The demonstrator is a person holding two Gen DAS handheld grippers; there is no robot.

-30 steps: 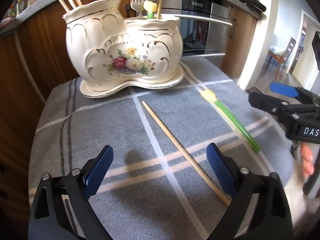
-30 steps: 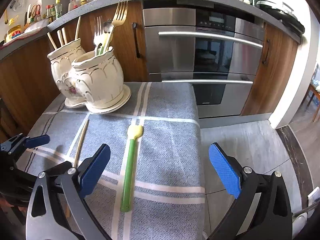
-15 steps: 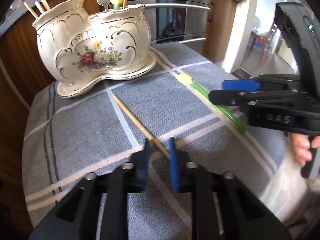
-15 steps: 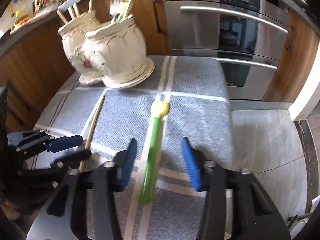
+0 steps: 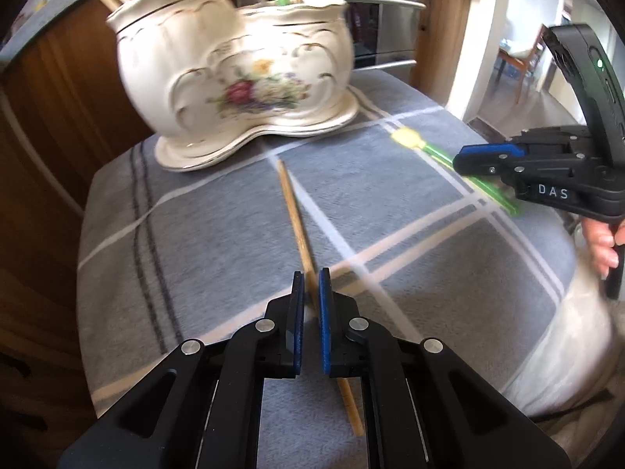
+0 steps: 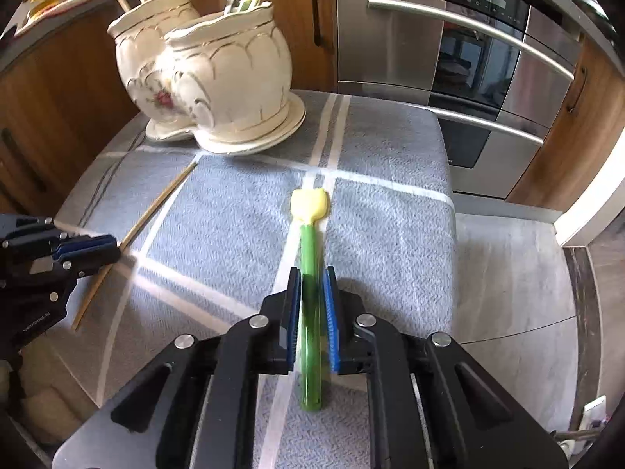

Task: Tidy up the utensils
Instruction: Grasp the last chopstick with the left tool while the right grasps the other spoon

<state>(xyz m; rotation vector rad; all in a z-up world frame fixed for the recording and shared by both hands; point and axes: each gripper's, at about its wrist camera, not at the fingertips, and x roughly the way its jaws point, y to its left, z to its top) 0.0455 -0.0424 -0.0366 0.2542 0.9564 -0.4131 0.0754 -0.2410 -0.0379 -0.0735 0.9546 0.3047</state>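
Note:
A wooden chopstick (image 5: 295, 215) lies on the grey checked cloth (image 5: 195, 234). My left gripper (image 5: 310, 273) is closing on its lower part, the blue pads tight against both sides. A spatula with a green handle and yellow head (image 6: 310, 242) lies further right; my right gripper (image 6: 312, 273) is closing on the handle, which sits gripped between the pads. The cream floral two-pot holder (image 6: 218, 74) stands at the back on its saucer, with chopsticks in one pot and forks in the other. In the right wrist view, my left gripper (image 6: 115, 244) appears on the chopstick (image 6: 156, 205).
A steel oven (image 6: 449, 58) and wooden cabinet doors (image 6: 58, 97) stand behind the table. The cloth's right edge (image 6: 449, 234) drops to a grey floor. A hand (image 5: 601, 242) holds the right gripper's handle.
Both grippers have gone from wide open to closed, the left around the chopstick and the right around the green handle. Both have moved closer to the holder.

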